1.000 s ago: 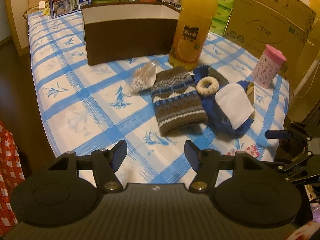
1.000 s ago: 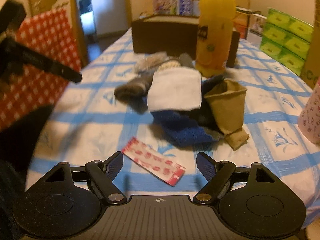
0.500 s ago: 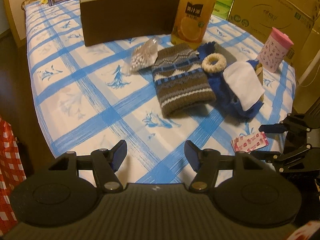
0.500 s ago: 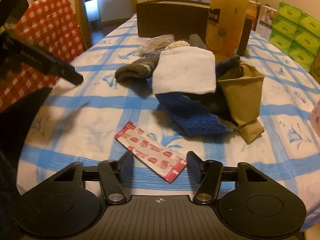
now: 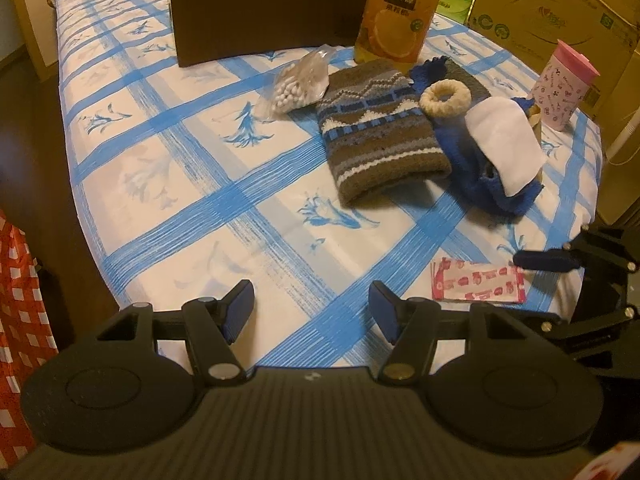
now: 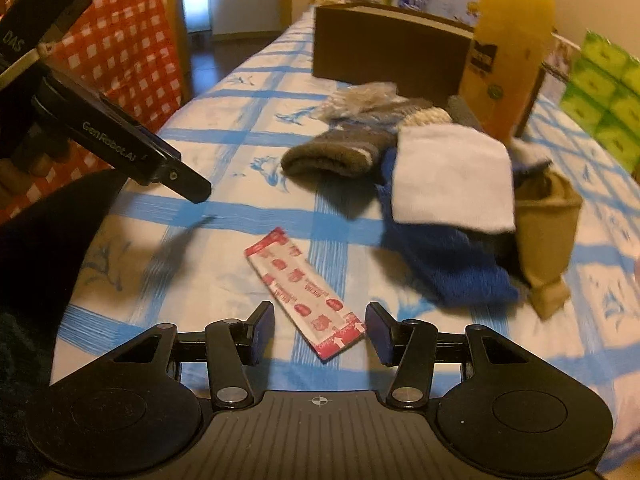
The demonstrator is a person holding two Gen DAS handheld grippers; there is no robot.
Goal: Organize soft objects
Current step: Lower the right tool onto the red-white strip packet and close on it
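Your right gripper (image 6: 320,330) has just been closing its jaws around the near end of the red-and-white packet (image 6: 306,292), which lies flat on the tablecloth (image 5: 192,184); the packet's corner sits between the pads, but the pads stand clear of it on both sides, so nothing is held. Your left gripper (image 5: 311,312) hangs above bare cloth at the near table edge with its jaws apart and empty. The soft pile lies well beyond the packet: the knit piece (image 5: 380,136), the blue cloth (image 6: 452,264), the white cloth (image 6: 452,176), the tan cloth (image 6: 548,232) and the ring (image 5: 446,98), all overlapping or touching, with the bead bag (image 5: 296,84) just beside the knit piece and the brown box (image 5: 264,12) behind, next to the juice bottle (image 5: 400,12). Expect these faults. The packet is thin and flat; if the pads close above it, they meet on air, and if they press down, they may pinch the tablecloth and drag it, shifting the pile. The packet lies at an angle across the jaws, so a grip on one corner may let it pivot or slip out on lifting. It also lies close to the table edge; a sideways push could send it off. When you carry anything to the box, keep clear of the bottle, which looks tall enough to tip.
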